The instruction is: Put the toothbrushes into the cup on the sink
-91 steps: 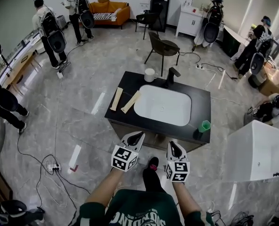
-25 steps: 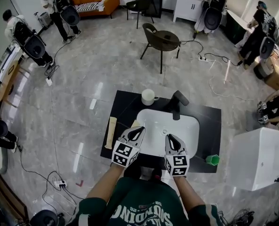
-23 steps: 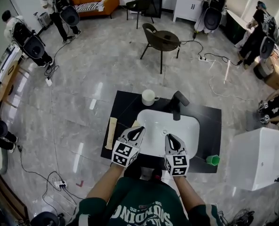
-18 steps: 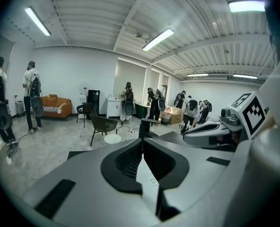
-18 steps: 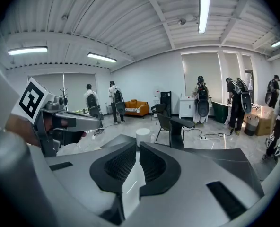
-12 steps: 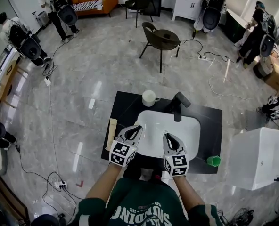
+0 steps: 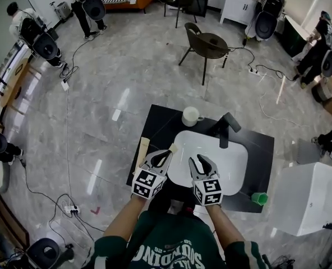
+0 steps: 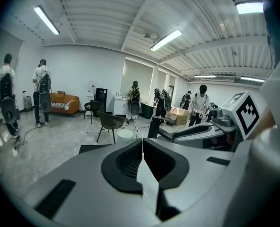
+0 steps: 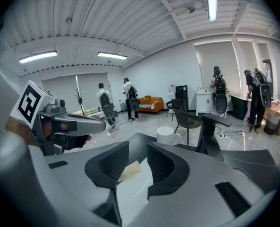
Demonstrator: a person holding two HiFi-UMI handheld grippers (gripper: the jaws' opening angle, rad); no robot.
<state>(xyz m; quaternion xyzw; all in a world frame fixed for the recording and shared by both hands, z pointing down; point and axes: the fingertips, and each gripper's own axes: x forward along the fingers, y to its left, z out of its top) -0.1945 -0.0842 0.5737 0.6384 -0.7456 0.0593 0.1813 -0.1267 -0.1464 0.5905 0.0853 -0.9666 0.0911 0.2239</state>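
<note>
Two beige toothbrush packs lie on the black counter left of the basin. One toothbrush (image 7: 142, 153) lies in full view. Only the far end of the other toothbrush (image 7: 171, 148) shows past my left gripper (image 7: 165, 155), which hovers just above it, shut and empty. In the right gripper view that pack's end (image 9: 130, 170) shows through the jaw gap. My right gripper (image 7: 198, 161) hangs over the basin's near left part, its jaws opening with nothing between them. The white cup (image 7: 190, 116) stands at the counter's far edge, also seen as the cup (image 8: 126, 134) and the cup (image 9: 167, 135).
The white basin (image 7: 222, 164) fills the counter's middle, with a black faucet (image 7: 227, 129) behind it. A green cup (image 7: 259, 198) stands at the near right corner. A white box (image 7: 309, 198) sits right of the counter. A chair (image 7: 205, 43) and several people stand farther off.
The right gripper's jaws have parted from shut. Both grippers have edged forward and a little left over the counter's near edge. The left gripper stays shut.
</note>
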